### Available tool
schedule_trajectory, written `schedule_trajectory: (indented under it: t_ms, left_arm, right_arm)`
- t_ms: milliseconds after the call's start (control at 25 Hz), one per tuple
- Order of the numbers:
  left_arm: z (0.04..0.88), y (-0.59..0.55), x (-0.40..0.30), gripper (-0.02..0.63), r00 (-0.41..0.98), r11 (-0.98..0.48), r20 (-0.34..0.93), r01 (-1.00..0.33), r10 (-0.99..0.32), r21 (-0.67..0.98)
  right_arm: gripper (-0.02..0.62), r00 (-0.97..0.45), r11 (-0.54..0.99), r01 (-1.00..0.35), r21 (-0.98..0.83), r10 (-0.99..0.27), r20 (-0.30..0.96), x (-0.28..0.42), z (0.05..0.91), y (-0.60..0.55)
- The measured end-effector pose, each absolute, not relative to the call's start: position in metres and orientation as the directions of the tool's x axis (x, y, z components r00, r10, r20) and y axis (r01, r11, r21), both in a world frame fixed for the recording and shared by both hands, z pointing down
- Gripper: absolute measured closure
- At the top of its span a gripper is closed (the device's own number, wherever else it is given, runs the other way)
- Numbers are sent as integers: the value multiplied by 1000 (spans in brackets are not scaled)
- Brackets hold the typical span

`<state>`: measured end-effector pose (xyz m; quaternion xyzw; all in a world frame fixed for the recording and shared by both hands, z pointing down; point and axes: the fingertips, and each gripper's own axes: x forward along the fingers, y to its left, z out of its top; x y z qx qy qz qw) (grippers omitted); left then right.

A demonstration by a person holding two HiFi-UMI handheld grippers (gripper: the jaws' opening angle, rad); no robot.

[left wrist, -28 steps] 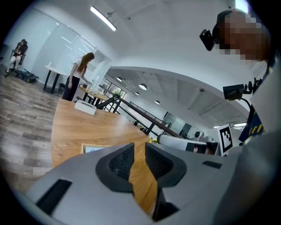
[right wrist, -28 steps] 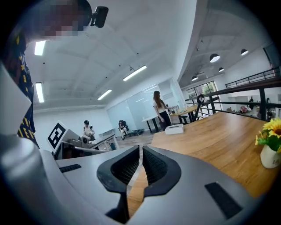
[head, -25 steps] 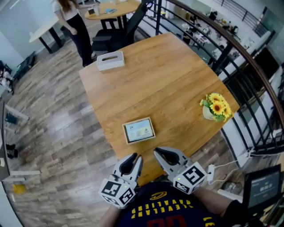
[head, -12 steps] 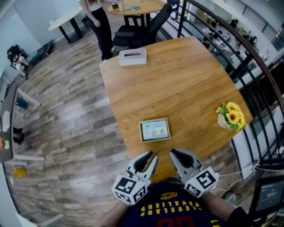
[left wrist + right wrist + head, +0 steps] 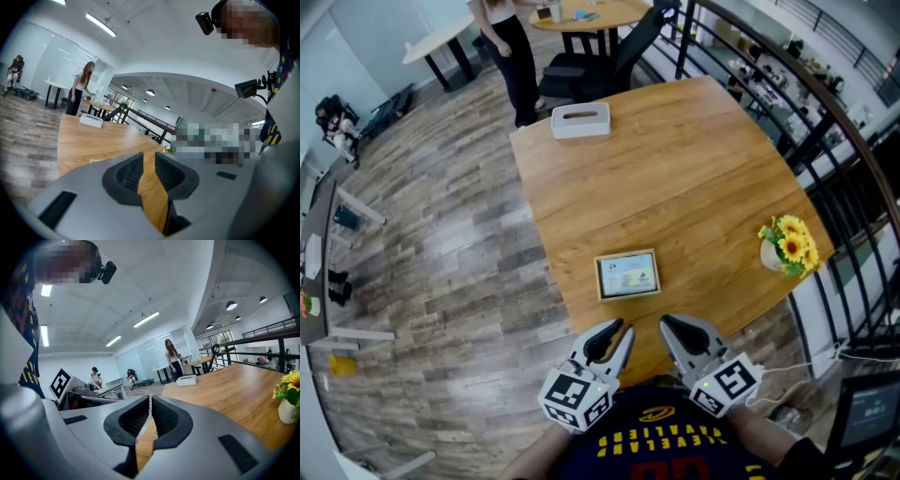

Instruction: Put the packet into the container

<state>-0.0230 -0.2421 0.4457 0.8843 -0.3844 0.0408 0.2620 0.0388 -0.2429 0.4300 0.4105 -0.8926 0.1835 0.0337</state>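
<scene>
Packet (image 5: 626,276), perhaps, clear from head view only | left claw (image 5: 618,331), right claw (image 5: 668,324): closed, empty

Wooden table (image 5: 675,178), light oak top, bare over most of its surface. Pale vase of sunflowers (image 5: 787,246), upright near the table's right edge. Black office chair (image 5: 600,66) at the far end, with a round table (image 5: 581,14) beyond it. A person (image 5: 511,47) stands beside the chair. Dark railing (image 5: 825,141) runs along the right. Grey plank floor (image 5: 441,234). Possibly a screen (image 5: 867,412), lower right, too small to tell.
</scene>
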Motion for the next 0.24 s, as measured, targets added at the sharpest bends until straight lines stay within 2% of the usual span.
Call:
schedule_trajectory:
  t_ms: [240]
  left_arm:
    - [446,-243,-21,540,698,-562,286,-706,-657,432]
  right_arm:
    - [569,-663,597,-743,-303,-719,210,37,430,-242]
